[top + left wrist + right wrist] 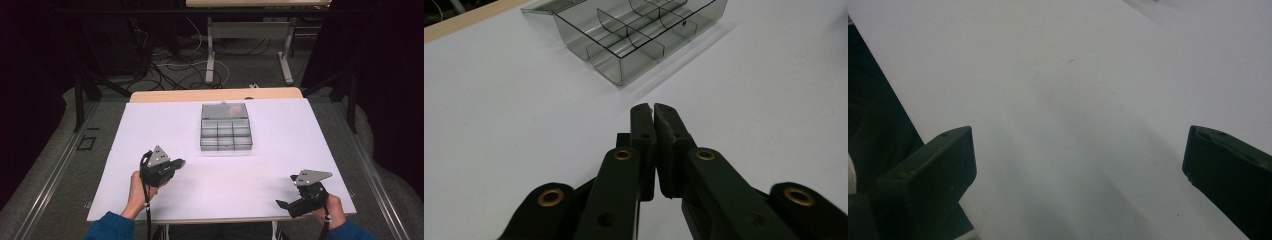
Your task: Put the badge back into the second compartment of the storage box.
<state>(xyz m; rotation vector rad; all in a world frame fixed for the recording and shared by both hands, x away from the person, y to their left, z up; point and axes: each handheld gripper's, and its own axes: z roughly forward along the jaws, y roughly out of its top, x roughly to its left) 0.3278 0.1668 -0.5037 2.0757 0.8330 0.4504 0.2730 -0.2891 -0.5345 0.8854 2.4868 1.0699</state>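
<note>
A clear smoky plastic organiser box point(225, 133) with several compartments sits open at the table's middle back, its lid point(224, 110) laid flat behind it. In the left gripper view the box point(634, 35) lies ahead, apart from the jaws. My left gripper point(181, 162) is low over the table at front left, shut with nothing between its fingers; its tips point(653, 108) meet. My right gripper point(280, 204) hovers at the front right edge, open wide, its fingers point(933, 170) far apart over bare white surface with nothing between them.
The white table top point(280, 145) has a wooden strip point(215, 94) along its far edge. Beyond it lie floor cables point(170, 65) and another table's legs point(210, 50). A small orange object point(223, 103) shows at the lid's far edge.
</note>
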